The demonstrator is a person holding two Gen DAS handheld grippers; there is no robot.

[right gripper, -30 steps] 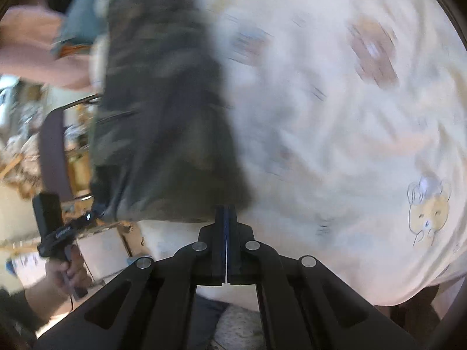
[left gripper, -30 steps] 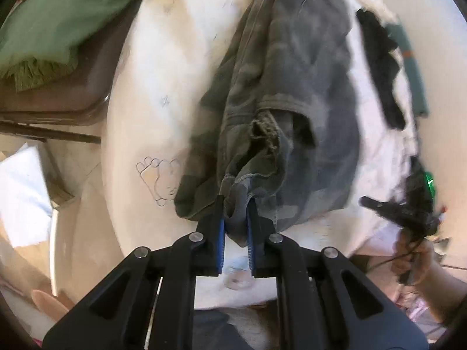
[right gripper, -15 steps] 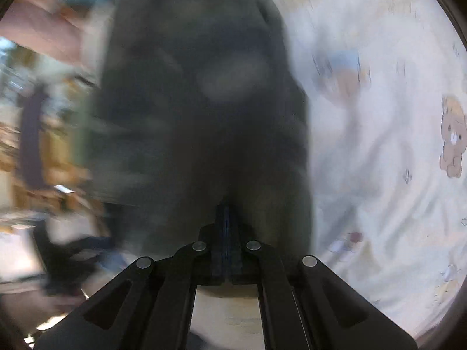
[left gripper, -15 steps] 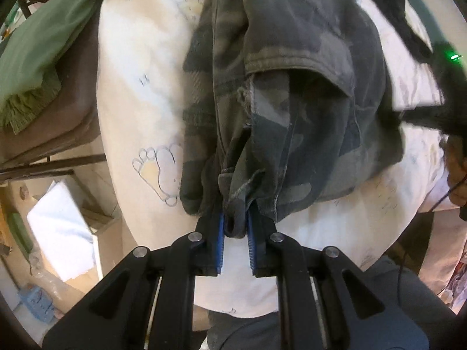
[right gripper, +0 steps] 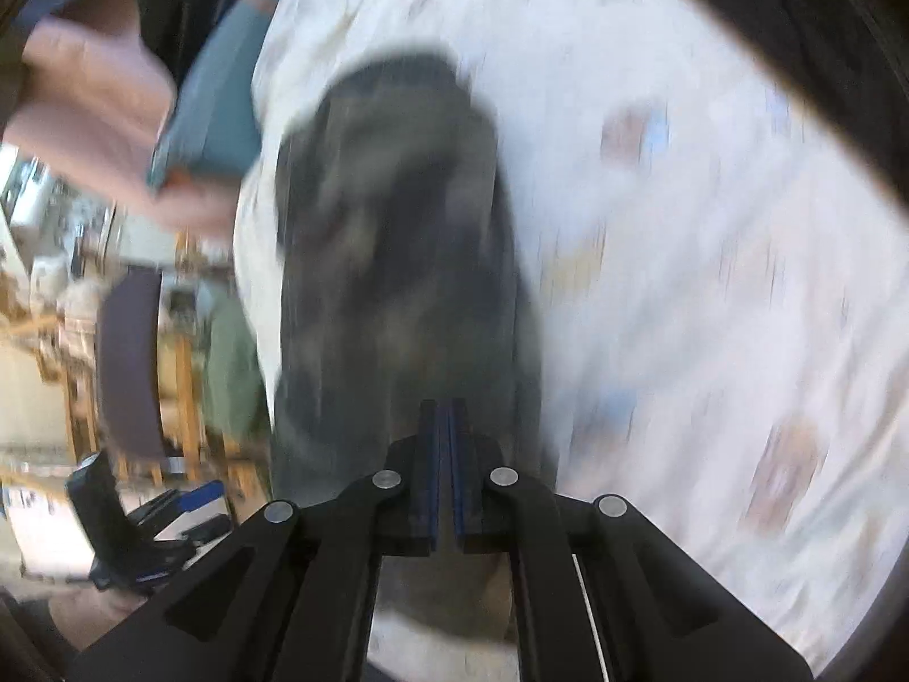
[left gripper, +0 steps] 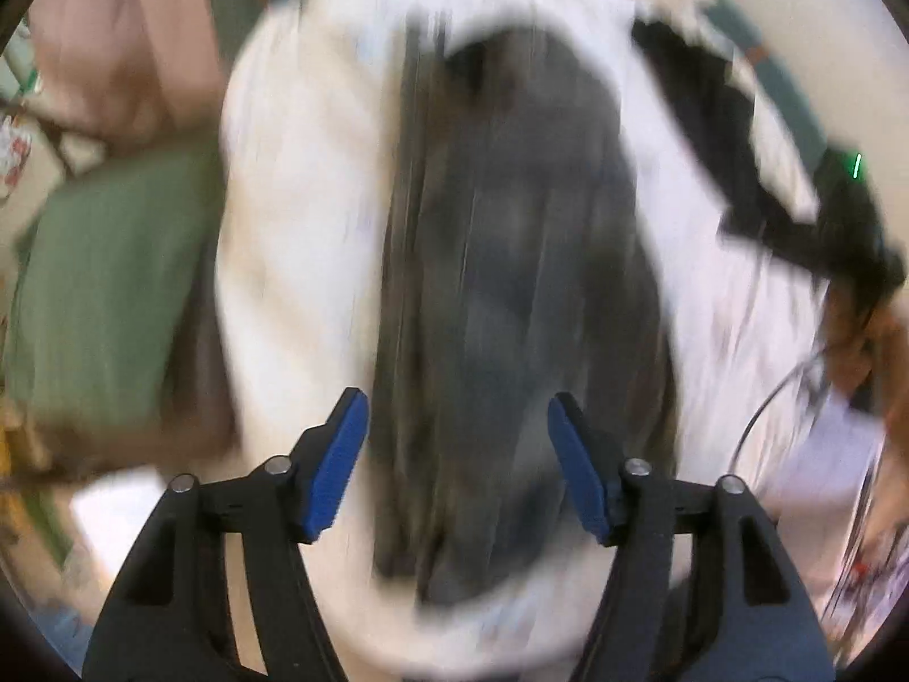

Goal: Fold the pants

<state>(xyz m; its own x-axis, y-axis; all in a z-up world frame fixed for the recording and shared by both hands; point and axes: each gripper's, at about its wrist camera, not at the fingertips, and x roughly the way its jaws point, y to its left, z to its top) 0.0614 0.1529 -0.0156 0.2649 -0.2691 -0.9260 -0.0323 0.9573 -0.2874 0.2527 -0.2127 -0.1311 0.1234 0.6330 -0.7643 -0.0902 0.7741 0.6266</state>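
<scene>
A: We count one pair of camouflage pants [left gripper: 511, 295], lying in a long bundle on the white printed sheet [left gripper: 295, 238] that covers the table.

B: Our left gripper [left gripper: 457, 443] hangs above the near end of it, its blue-padded fingers [left gripper: 335, 466] opening, with nothing pressed between them.

A: Our right gripper [right gripper: 443, 472] has its fingers all but closed; we cannot make out any cloth in them.

B: We see one green cloth [left gripper: 108, 284] off the left edge and one pink one [right gripper: 96, 131] beyond. Blur leaves no writing readable.
</scene>
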